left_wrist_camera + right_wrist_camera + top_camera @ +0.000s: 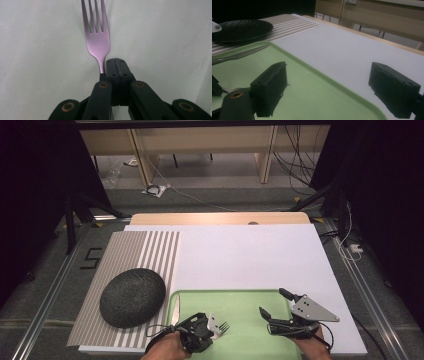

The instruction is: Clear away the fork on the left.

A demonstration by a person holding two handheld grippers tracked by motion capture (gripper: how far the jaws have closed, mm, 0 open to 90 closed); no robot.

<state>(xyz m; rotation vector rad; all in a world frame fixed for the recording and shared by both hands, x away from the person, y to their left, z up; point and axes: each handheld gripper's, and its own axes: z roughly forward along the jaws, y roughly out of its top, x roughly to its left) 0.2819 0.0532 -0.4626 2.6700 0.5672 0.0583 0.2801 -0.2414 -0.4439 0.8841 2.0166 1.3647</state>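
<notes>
Four slim tines of the fork (96,37) point straight away from the left gripper (115,65), so its long axis runs along the line of the jaws; in the high view the tines aim right across the green tray (250,301). It is smooth, polished metal with a narrow neck widening to a rounded head. The neck disappears at the edge of the left gripper's blocky black pads, which meet tightly; the fork seems pinched at their side, over the tray's pale, matte surface. To the right, the right gripper (276,303) hovers with jaws spread wide and empty, well apart from the fork. A knife (240,55) lies along the tray's left rim, near a dark, textured plate (132,297) on a striped mat (145,250).
</notes>
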